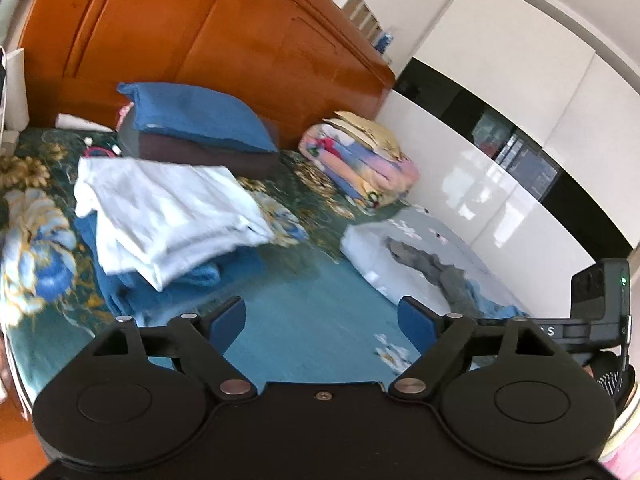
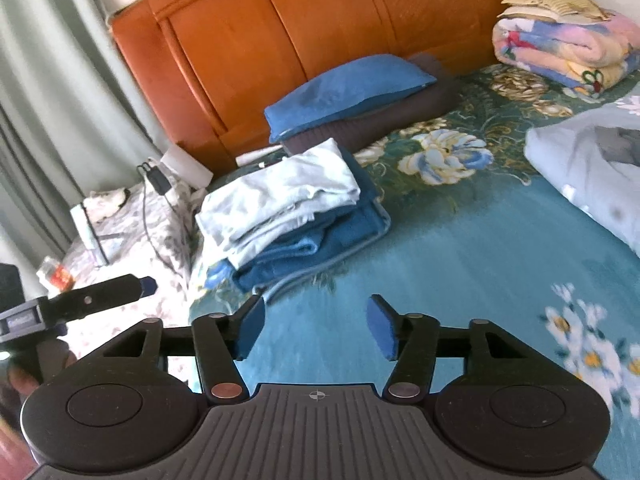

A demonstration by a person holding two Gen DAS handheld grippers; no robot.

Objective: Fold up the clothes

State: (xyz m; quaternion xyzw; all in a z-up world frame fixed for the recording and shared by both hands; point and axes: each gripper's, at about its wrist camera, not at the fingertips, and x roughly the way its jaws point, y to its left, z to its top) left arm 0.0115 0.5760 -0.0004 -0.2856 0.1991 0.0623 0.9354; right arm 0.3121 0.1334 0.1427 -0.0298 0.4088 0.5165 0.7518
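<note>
Bed (image 2: 460,248): teal floral cover, soft, flat in the middle, orange wooden headboard (image 2: 280,40) at the head edge.

Pale garment (image 1: 420,252) lies unfolded at the bed's right edge, thin light-blue fabric with small flower prints and a grey patch; looks limp and wrinkle-prone. Its long axis runs roughly along that edge, toward the headboard. It sits ahead and right of both grippers, well apart from them. In the right wrist view it fills the right side (image 2: 592,176), so I judge the right hand the nearer one and the next pick to go that way.

Folded stack (image 2: 288,208) near the bed's left edge: pale blue-white pieces on thick blue towelling, edges fairly square. Looks done.

Blue pillow (image 2: 344,88) over a dark one against the headboard. Rolled pastel blanket (image 1: 360,168) in the head-right corner, plush.

Left gripper (image 1: 322,322): jaws wide, nothing between the blue pads, bare cover below.
Right gripper (image 2: 316,326): jaws parted about halfway, empty too.

Both views are motion-blurred, so fine fabric detail is unreliable.
</note>
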